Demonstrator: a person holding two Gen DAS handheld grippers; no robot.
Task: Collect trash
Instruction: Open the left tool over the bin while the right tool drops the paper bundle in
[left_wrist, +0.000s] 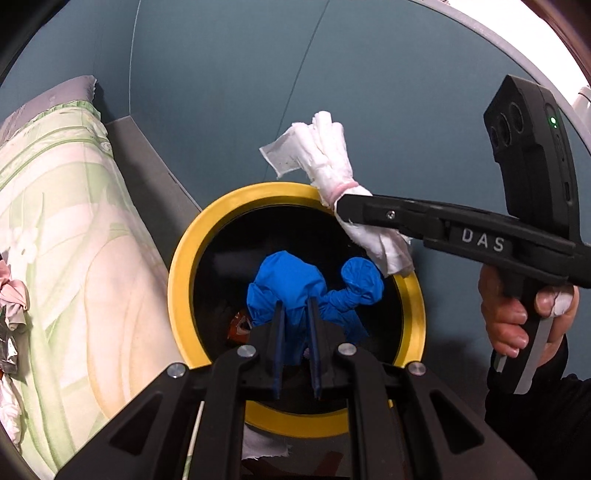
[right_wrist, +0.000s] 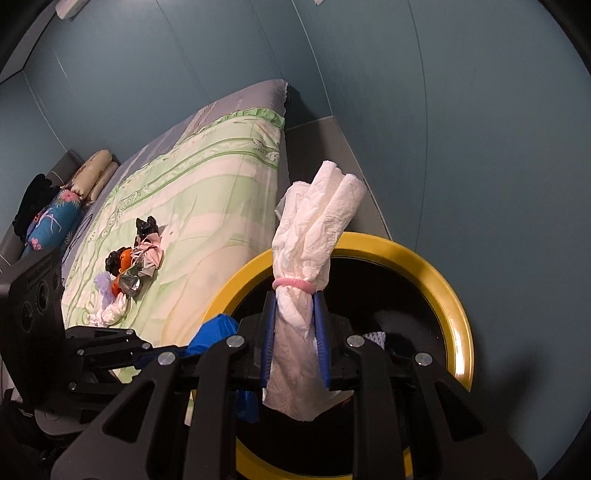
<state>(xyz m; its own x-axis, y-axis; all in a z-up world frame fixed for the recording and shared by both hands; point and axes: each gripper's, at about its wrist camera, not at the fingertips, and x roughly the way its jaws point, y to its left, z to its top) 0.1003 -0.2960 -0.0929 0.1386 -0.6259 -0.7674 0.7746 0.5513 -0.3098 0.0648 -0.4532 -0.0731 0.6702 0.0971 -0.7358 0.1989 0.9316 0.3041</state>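
A black bin with a yellow rim (left_wrist: 181, 273) stands on the floor beside the bed; it also shows in the right wrist view (right_wrist: 454, 295). My left gripper (left_wrist: 295, 306) is shut on a crumpled blue glove (left_wrist: 291, 277) and holds it over the bin's opening. My right gripper (right_wrist: 293, 299) is shut on a white tissue bundle (right_wrist: 314, 229) tied with a pink band, held upright above the bin's rim. The bundle (left_wrist: 325, 155) and right gripper (left_wrist: 345, 212) also show in the left wrist view. More trash (right_wrist: 129, 266) lies on the bed.
A bed with a green floral sheet (right_wrist: 207, 192) lies left of the bin, with pillows (right_wrist: 88, 173) at its far end. A blue-grey wall (left_wrist: 369, 92) stands behind the bin. Some trash (left_wrist: 240, 325) lies inside the bin.
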